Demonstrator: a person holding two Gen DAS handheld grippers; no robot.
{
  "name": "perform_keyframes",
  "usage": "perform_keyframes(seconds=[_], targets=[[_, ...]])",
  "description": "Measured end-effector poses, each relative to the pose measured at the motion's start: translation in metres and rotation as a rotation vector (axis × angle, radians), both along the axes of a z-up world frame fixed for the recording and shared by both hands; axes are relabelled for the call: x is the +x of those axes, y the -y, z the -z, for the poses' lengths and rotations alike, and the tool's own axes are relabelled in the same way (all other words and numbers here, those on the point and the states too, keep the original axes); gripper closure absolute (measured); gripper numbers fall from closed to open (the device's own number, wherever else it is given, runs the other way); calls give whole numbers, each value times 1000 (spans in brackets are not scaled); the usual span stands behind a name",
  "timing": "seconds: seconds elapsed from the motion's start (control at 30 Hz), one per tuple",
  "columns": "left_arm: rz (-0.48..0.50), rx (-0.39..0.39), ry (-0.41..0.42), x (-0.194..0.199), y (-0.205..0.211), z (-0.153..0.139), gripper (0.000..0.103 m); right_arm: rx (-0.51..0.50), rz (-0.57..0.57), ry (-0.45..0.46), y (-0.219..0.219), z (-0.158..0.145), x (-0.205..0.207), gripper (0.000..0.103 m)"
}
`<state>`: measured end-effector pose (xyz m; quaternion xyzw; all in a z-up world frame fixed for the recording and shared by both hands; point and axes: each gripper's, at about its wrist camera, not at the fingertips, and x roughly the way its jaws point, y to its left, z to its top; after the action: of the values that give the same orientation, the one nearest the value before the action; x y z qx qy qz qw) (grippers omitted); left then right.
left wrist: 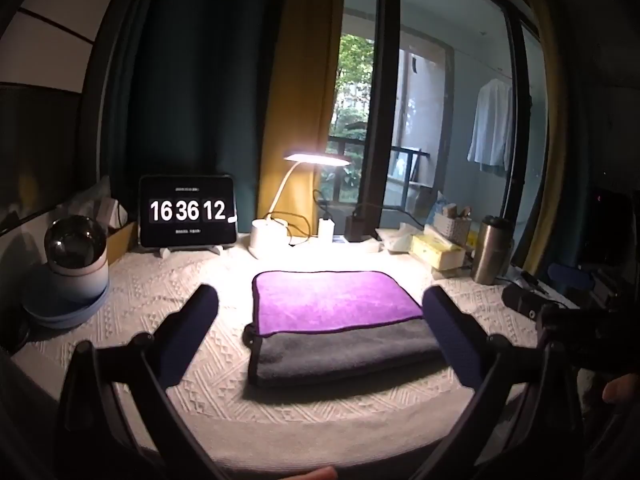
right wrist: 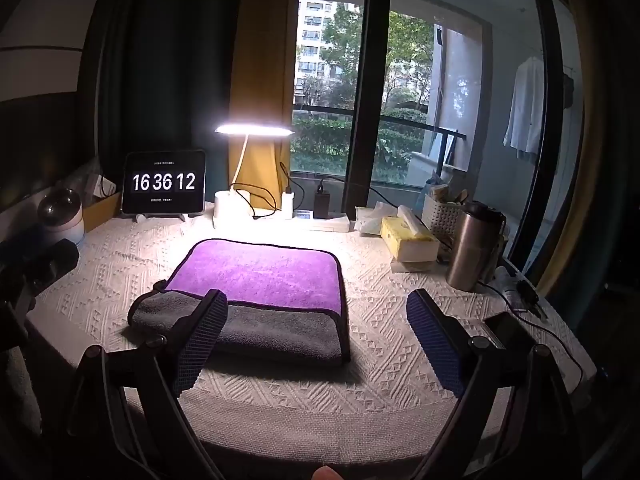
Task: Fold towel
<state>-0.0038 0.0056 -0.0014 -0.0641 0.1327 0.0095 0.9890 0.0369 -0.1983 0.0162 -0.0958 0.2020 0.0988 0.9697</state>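
Both sets of tongs, left gripper and right gripper, spread wide, nothing held, above soft, limp microfibre towel, likely best pinched at thick grey corners

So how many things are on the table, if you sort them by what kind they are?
Towels: 1, the folded purple and grey towel
Clock screens: 1, the tablet clock
Lamps: 1, the desk lamp
Metal bottles: 1, the steel flask
Tissue boxes: 1, the yellow tissue box
Baskets: 1, the white basket
Total: 6, counting only what I can name.
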Motion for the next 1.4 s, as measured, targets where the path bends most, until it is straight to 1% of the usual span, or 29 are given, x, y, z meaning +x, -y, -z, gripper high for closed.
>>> perform_keyframes(seconds=[0.8,1.4], targets=[[4,-3,-4,-3,1,0,1,17,-6,-17,1,1,3,10],[1,-13,-18,4,-3,1,1,18,-7,-25,0,3,6,10]])
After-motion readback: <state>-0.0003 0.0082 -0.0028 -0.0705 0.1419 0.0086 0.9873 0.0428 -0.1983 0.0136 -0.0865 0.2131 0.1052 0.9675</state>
